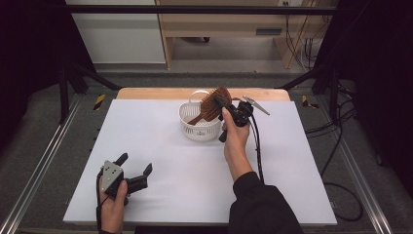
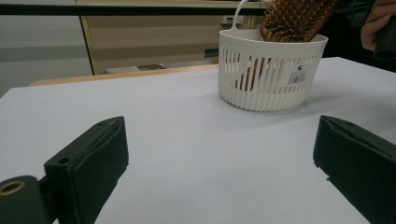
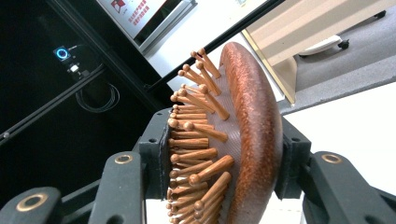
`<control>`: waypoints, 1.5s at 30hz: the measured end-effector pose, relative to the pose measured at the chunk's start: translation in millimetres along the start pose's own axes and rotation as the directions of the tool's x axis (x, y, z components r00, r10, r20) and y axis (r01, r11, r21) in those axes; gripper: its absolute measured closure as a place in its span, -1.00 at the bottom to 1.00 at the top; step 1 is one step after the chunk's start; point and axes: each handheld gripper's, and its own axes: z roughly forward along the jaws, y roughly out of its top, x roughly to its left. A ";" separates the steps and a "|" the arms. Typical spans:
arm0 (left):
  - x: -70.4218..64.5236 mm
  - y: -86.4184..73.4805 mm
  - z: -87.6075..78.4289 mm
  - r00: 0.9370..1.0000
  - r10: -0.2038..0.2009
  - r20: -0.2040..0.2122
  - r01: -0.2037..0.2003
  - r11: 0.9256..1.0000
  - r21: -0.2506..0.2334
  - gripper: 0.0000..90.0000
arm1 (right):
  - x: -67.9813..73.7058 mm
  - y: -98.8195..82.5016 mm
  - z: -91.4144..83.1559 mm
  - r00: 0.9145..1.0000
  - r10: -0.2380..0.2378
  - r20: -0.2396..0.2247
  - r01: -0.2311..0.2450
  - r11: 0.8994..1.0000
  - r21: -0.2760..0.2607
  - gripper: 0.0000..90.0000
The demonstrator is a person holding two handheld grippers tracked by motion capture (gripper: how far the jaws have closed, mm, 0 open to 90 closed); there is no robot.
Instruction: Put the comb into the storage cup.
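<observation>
Gripping the wooden hairbrush [image 3: 243,140] by its head, the right gripper [image 1: 225,103] was held over the white basket [image 1: 192,127] at about one o'clock of the table's middle, one pad pressed on the bristle pins and the other on the rounded back. The brush was tilted, its handle slanted down into the basket, which was set on the white table [image 1: 160,146] near the far edge. At about seven o'clock, near the front left corner, the left gripper [image 1: 134,165] was rested on the table with its jaws spread wide and nothing between them.
</observation>
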 end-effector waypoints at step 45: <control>-0.4 -0.2 0.2 1.000 -0.001 0.001 0.001 1.000 0.002 -0.93 | -8.6 4.4 -3.4 0.997 -0.066 0.025 0.064 0.995 0.070 -0.06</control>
